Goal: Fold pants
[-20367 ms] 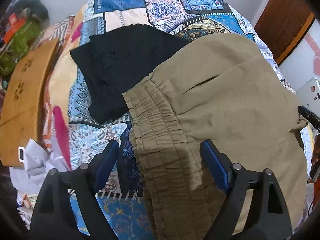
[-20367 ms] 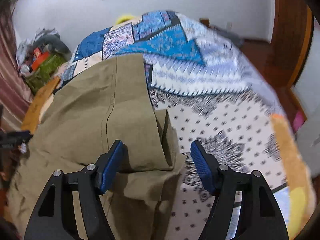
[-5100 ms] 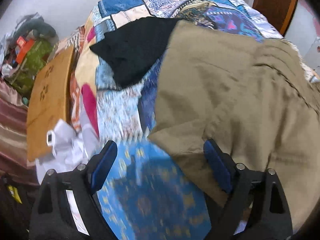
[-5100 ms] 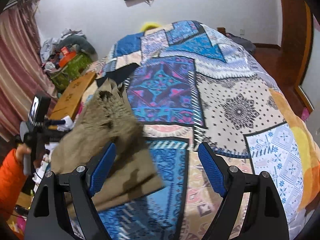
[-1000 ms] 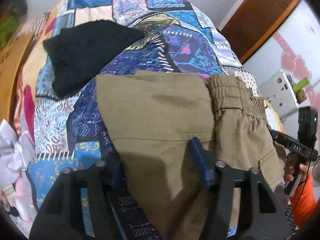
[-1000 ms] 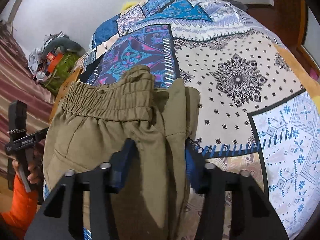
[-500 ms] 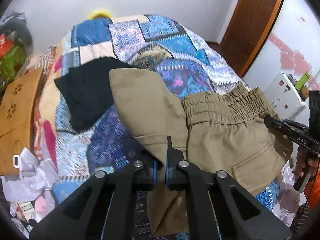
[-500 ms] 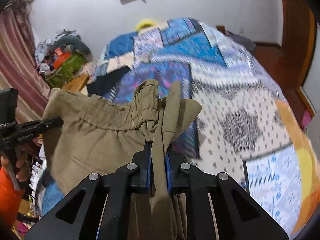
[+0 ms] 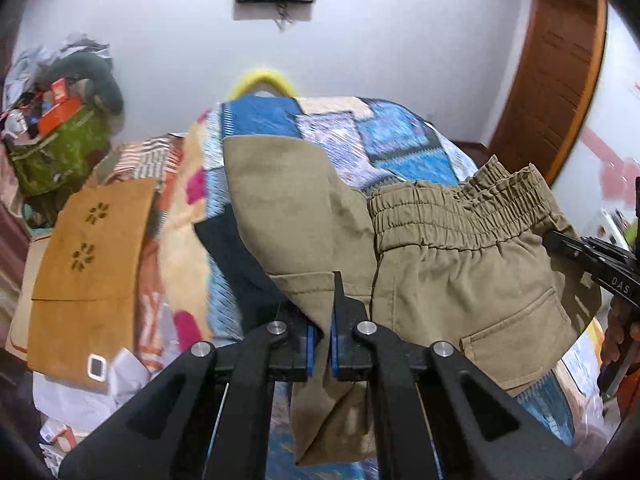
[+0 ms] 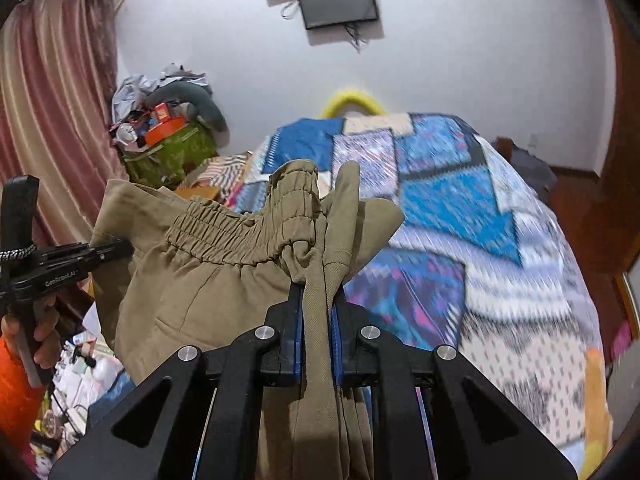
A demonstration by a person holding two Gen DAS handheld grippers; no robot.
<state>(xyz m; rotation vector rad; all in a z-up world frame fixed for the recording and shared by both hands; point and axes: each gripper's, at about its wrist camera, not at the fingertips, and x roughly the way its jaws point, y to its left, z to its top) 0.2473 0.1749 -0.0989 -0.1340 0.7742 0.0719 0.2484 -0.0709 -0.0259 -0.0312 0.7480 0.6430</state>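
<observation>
Both grippers, left (image 9: 321, 354) and right (image 10: 316, 344), have fingers clamped on the pants (image 9: 460, 264). Keep the held edge taut and level. Lay it square on the bed (image 10: 500, 264).

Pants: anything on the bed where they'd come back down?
Yes. A black garment lies on the quilt just under the lifted pants, which the left gripper and right gripper both clamp.

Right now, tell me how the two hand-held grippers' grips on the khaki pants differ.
The left hand-held gripper pinches a thin, flat edge of the khaki pants by a pocket seam. The right hand-held gripper clamps a thicker bunch just below the gathered elastic waistband. Both are shut on the fabric, with the pants lifted above the patchwork bedspread.
</observation>
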